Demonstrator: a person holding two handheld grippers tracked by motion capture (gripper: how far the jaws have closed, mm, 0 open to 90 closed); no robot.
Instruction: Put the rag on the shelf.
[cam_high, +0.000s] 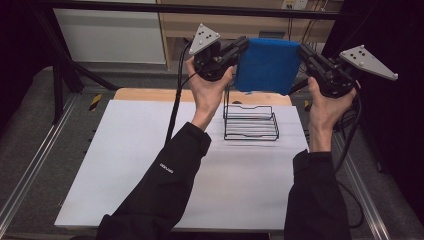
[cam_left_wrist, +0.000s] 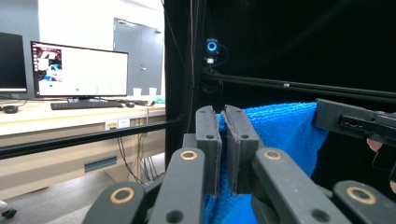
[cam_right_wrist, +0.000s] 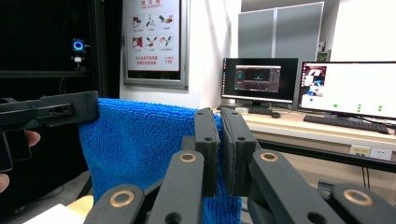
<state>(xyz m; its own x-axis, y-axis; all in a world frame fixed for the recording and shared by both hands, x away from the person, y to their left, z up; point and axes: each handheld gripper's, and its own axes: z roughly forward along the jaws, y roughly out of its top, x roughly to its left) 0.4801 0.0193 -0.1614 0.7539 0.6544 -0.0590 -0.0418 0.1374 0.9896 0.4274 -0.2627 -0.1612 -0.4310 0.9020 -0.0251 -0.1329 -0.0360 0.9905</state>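
A blue towel (cam_high: 267, 65) hangs folded in the air above the far side of the table, stretched between both grippers. My left gripper (cam_high: 240, 47) is shut on its upper left corner, and my right gripper (cam_high: 303, 50) is shut on its upper right corner. In the left gripper view the jaws pinch the blue towel (cam_left_wrist: 280, 135) edge at my left gripper (cam_left_wrist: 223, 140), with the other gripper's jaw at the right. In the right gripper view the towel (cam_right_wrist: 140, 144) spreads left from my right gripper (cam_right_wrist: 219, 144). A black wire rack (cam_high: 250, 120) stands on the table below the towel.
A white sheet (cam_high: 150, 165) covers the table, with a wooden edge (cam_high: 145, 94) at the far side. Metal rails run along both sides. Black frame bars cross behind the towel. Monitors (cam_right_wrist: 348, 88) on a desk stand beyond the workspace.
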